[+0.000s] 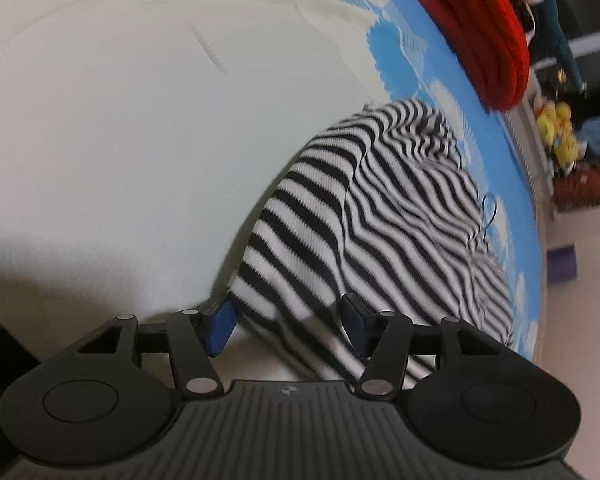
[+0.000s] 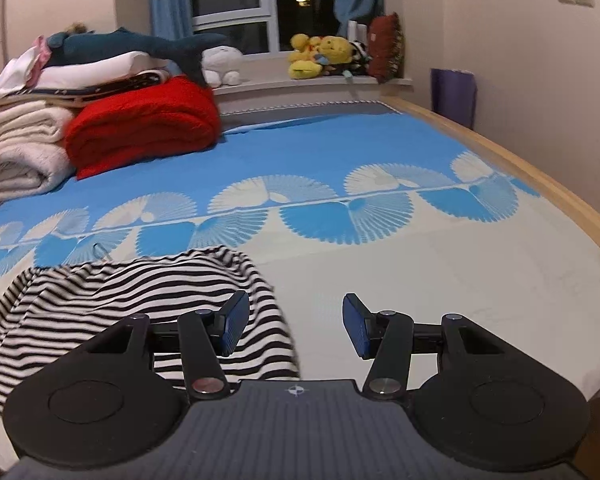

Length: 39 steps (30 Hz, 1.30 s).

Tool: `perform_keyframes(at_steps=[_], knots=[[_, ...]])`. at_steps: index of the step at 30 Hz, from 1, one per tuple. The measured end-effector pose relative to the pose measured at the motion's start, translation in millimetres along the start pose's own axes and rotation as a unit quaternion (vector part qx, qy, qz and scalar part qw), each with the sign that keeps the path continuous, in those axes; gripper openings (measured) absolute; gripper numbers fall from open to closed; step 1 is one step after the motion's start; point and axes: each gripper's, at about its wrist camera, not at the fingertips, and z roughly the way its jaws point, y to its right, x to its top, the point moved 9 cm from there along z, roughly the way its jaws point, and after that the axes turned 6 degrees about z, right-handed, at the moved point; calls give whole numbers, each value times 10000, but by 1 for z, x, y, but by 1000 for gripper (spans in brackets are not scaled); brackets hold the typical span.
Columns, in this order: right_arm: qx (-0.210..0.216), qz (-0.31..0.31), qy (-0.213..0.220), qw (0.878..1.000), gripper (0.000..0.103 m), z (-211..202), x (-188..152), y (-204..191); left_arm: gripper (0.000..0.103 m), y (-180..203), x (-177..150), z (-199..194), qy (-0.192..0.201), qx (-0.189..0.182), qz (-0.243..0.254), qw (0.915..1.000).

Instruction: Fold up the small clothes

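Note:
A black-and-white striped small garment (image 1: 380, 216) lies crumpled on the bed sheet (image 1: 120, 140). My left gripper (image 1: 288, 322) is open, tilted, with its jaws astride the garment's near edge; cloth lies between the blue pads, not pinched. In the right wrist view the same garment (image 2: 140, 300) lies at the lower left. My right gripper (image 2: 296, 324) is open and empty, just right of the garment's edge, above the white part of the sheet (image 2: 440, 280).
A red folded blanket (image 2: 144, 124) and a stack of white towels and bedding (image 2: 20, 140) sit at the bed's far left. Plush toys (image 2: 324, 56) line the windowsill. A wooden bed rail (image 2: 540, 184) runs along the right, by the wall.

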Motion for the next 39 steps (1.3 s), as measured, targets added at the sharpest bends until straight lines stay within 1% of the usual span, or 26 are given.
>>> perform_keyframes(at_steps=[2,3,4,5,6,7,9,11,14,15,17,18,19,21,23,25,28,30,33,34,35,37,38,39], knots=[[-21,249,-38,9997,53,2,2,9,60,3,1,3,144,7,-30,9999],[-31,345,-40,9994,53,3,3,12,56,4,2,4,187,38,10,9998],[-45,456,-29,9989,53,4,5,15,51,5,3,4,213,92,94,9997],[-60,525,-9,9986,53,4,6,17,40,7,3,5,219,149,187,9995],[-88,587,32,9982,53,3,8,19,31,8,2,6,206,148,235,9994],[-105,624,69,9980,53,3,10,20,26,8,3,7,199,113,256,9994],[-115,647,150,9977,53,2,16,21,20,11,4,3,233,87,374,9990],[-68,465,217,9987,53,3,28,17,18,16,6,-5,308,74,548,9980],[-20,6,526,9986,53,3,54,13,16,20,9,-24,439,-40,669,9968],[-81,-142,610,9980,53,4,61,13,15,21,11,-32,502,-68,731,9960],[-171,-258,735,9968,53,7,68,15,14,18,14,-45,631,-9,777,9950],[-190,-213,764,9967,53,9,68,17,14,14,16,-51,678,76,763,9947],[-226,-66,725,9971,53,13,65,20,14,6,18,-56,721,256,772,9941],[-273,208,503,9981,53,23,59,21,14,-7,19,-66,809,807,964,9888],[-248,361,516,9977,53,25,58,19,14,-17,21,-74,908,1358,1198,9793],[-262,299,481,9980,53,29,55,14,14,-15,23,-82,1030,1766,1522,9670],[-320,28,468,9984,53,30,52,11,14,7,26,-89,1113,2109,2027,9498],[-305,14,402,9987,53,31,51,12,14,39,25,-96,1266,2259,2476,9336],[-265,12,322,9991,53,33,51,19,13,113,15,-103,1546,2186,3199,9088],[-256,5,341,9991,53,32,52,21,13,141,8,-103,1623,2116,3490,8984],[-277,-14,391,9989,53,30,54,24,13,171,-4,-101,1691,1996,3826,8861],[-343,-99,565,9978,53,23,58,30,13,232,-41,-93,1785,1704,4486,8590],[-336,-115,619,9974,53,20,59,33,13,261,-65,-86,1783,1492,4812,8452],[-319,-120,652,9973,53,18,59,36,12,283,-88,-78,1763,1301,5049,8349]])
